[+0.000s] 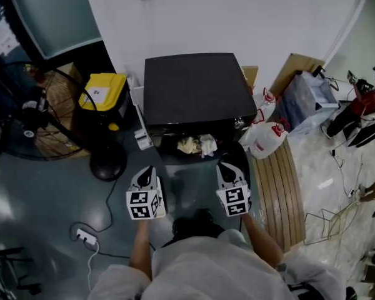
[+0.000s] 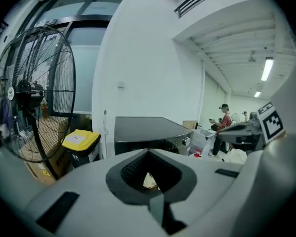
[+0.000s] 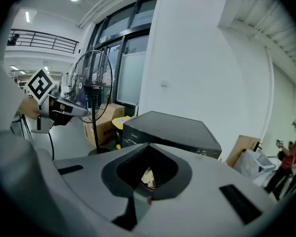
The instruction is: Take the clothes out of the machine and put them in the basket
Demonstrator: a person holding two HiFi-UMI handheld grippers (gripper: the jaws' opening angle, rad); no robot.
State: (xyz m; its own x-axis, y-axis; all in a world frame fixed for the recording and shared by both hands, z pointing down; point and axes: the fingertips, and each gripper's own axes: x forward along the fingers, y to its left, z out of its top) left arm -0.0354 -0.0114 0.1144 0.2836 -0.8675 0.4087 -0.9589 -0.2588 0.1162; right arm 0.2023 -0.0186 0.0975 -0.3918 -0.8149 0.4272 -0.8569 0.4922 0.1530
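A black machine stands against the white wall. At its front, low down, lie pale yellow and white clothes in a dark opening. My left gripper and right gripper hover side by side just short of those clothes, both pointing at them and apart from them. Each one's jaws stand together with nothing held. In the left gripper view the machine sits ahead, and a scrap of the clothes shows through the notch of the left gripper. The right gripper frames the clothes the same way.
A yellow-lidded bin and a big standing fan with its round base are left of the machine. A white jug and a slatted wooden board lie to the right. A power strip lies on the floor.
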